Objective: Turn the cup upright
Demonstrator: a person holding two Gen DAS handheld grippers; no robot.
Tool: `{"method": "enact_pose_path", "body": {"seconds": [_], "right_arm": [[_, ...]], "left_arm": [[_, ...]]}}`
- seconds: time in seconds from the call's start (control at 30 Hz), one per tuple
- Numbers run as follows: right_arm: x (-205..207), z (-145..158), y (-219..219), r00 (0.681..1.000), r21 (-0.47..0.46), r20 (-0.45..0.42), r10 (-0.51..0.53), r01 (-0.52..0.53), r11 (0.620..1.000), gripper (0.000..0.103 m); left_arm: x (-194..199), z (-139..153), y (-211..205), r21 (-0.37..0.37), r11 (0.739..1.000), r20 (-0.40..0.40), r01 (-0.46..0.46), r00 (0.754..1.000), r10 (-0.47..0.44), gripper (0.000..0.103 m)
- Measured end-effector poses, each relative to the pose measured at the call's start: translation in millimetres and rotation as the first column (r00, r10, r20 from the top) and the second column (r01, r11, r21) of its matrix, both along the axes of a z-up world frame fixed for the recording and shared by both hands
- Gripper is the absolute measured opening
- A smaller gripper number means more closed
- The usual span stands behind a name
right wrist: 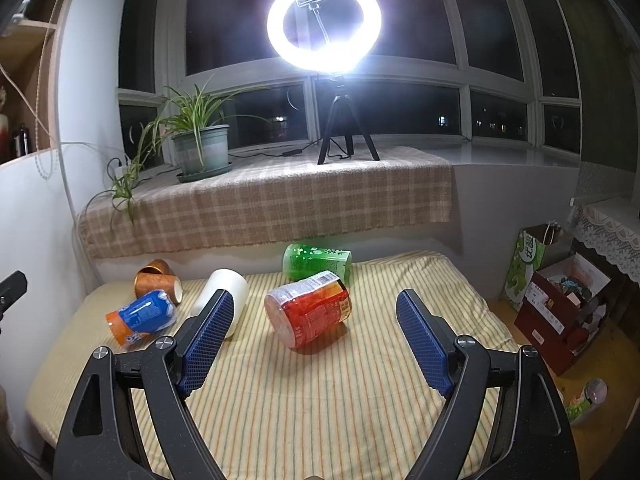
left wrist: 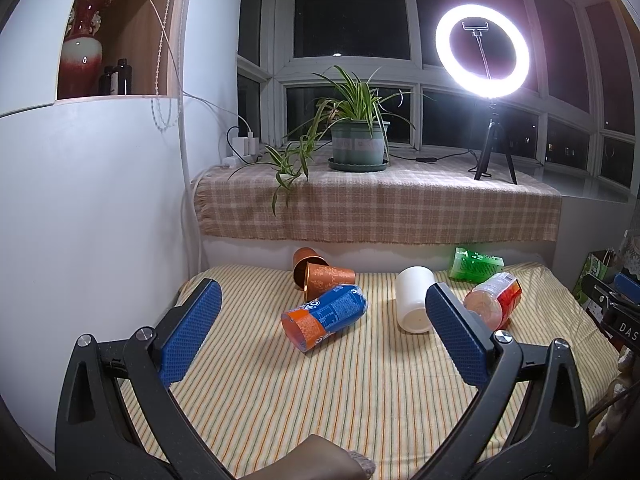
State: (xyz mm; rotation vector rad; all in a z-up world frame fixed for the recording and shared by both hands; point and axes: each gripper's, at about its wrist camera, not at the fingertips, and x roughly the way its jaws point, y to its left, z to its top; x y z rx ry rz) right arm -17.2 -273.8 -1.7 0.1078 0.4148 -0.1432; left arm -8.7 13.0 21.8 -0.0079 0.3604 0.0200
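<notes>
Both grippers' fingers [left wrist: 192,332] [right wrist: 424,344] spread wide, holding nothing; six cups [right wrist: 308,308] lie toppled on the striped cloth [right wrist: 320,400]

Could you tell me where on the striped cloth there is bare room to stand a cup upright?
The near half of the striped cloth, between the open jaws and the red cup, is bare. The far edge is crowded: copper cups, blue cup, white cup, green cup.
</notes>
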Motion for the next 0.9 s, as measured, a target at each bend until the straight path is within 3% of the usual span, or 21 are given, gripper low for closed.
{"method": "enact_pose_path", "body": {"seconds": [0.57, 0.73, 0.9], "right_arm": [[21, -9, 11, 0.997, -0.011, -0.027, 0.067, -0.068, 0.998, 0.083], [44, -13, 26, 0.986, -0.036, -0.048, 0.161, -0.163, 0.986, 0.083], [80, -18, 49, 0.949, -0.069, -0.093, 0.301, -0.307, 0.949, 0.083]], "left_arm": [[9, -15, 3, 0.008, 1.000, -0.039, -0.009, 0.999, 0.010, 0.103], [20, -22, 11, 0.010, 1.000, -0.069, -0.026, 0.997, 0.026, 0.103], [29, -34, 26, 0.009, 0.999, -0.112, -0.049, 0.992, 0.050, 0.103]]}}
